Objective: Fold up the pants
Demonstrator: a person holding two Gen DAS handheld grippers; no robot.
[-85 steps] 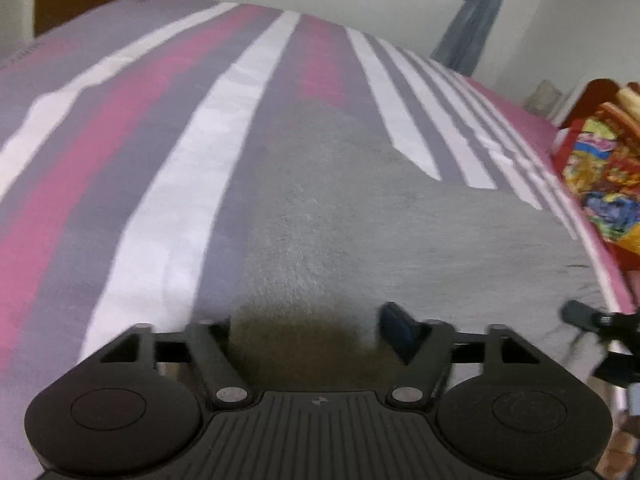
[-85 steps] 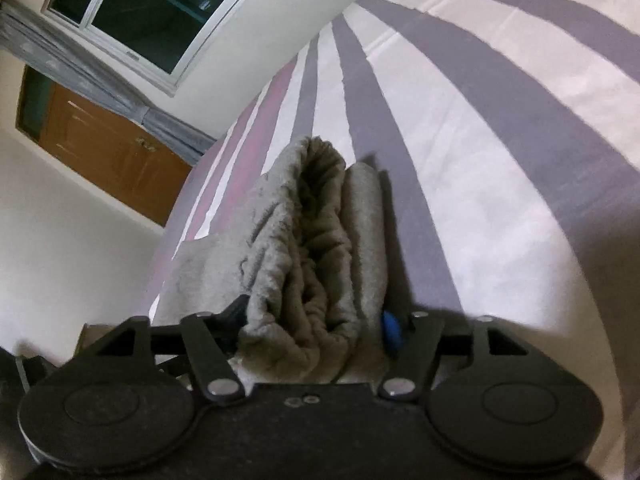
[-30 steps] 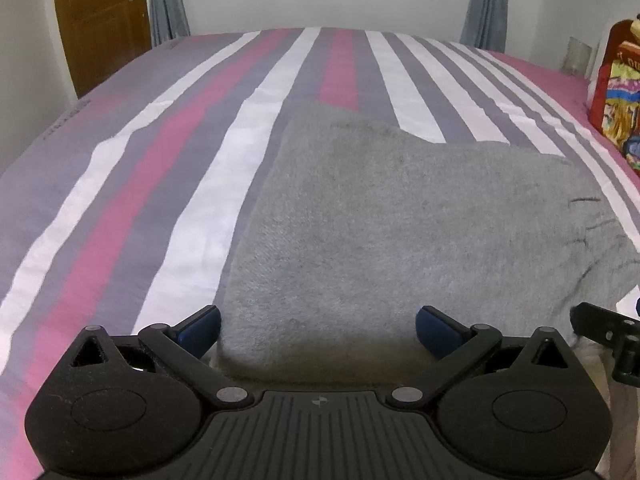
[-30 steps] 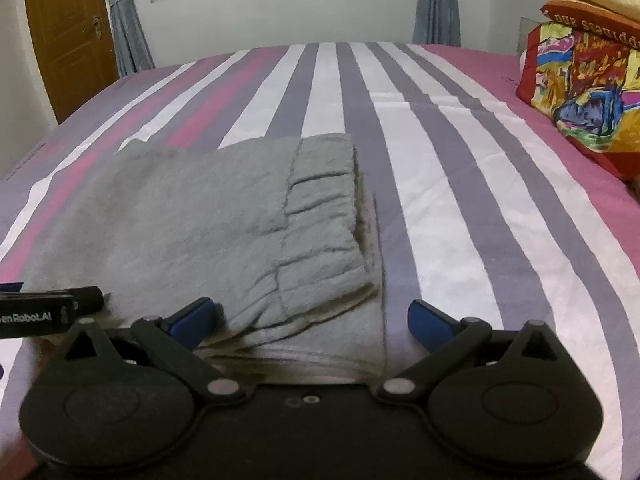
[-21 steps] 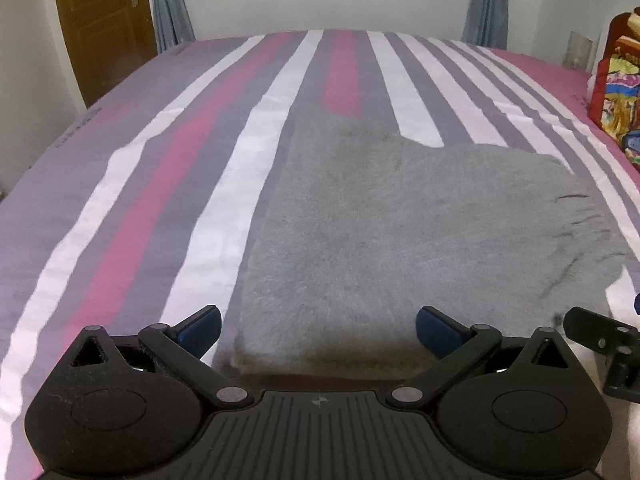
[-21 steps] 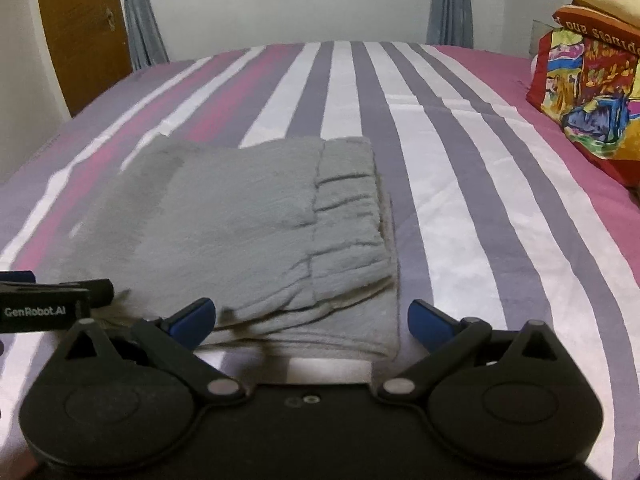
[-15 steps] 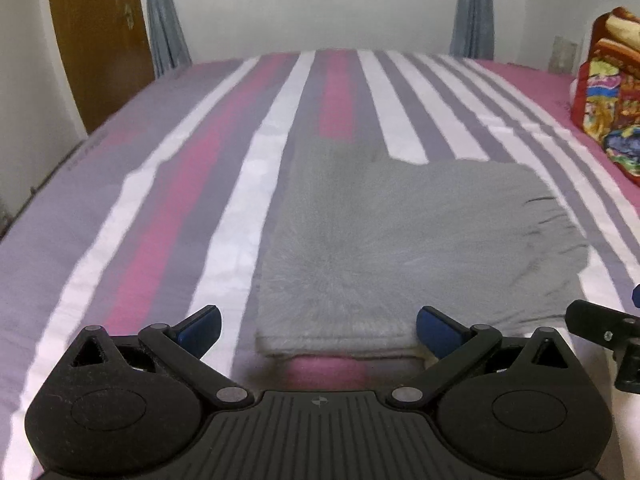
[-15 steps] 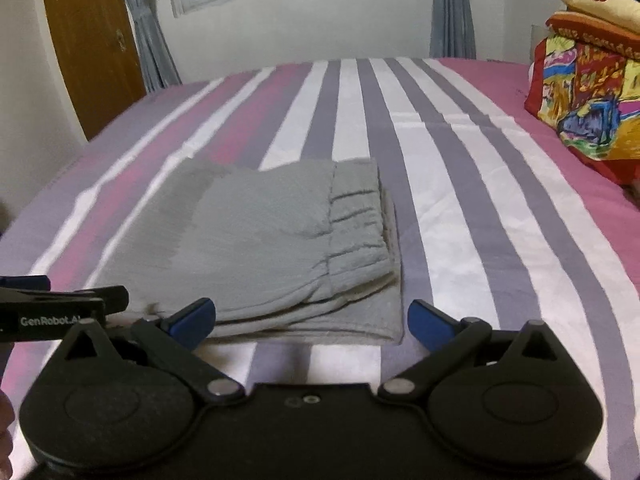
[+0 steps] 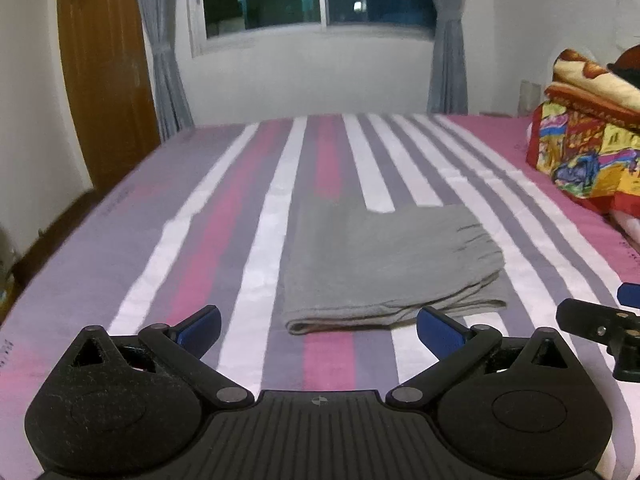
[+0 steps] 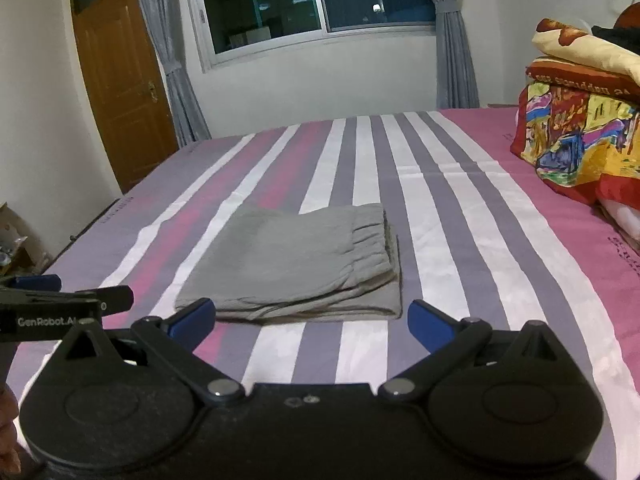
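The grey pants [image 9: 384,264] lie folded into a compact rectangle on the striped bed [image 9: 240,248], waistband to the right. They also show in the right wrist view [image 10: 304,264]. My left gripper [image 9: 318,326] is open and empty, held back from the near folded edge. My right gripper [image 10: 310,316] is open and empty, also short of the pants' near edge. The right gripper shows at the right edge of the left wrist view [image 9: 600,324], and the left gripper at the left edge of the right wrist view [image 10: 60,300].
A stack of colourful folded blankets [image 10: 580,128] sits on the bed at the right. A wooden door [image 10: 120,92] is at the left, a dark window [image 10: 316,0] with grey curtains at the far wall. The bed's left edge [image 10: 88,224] drops to the floor.
Both grippers let go of the pants, opened, and pulled back and up from them. The folded pants stay flat on the bed.
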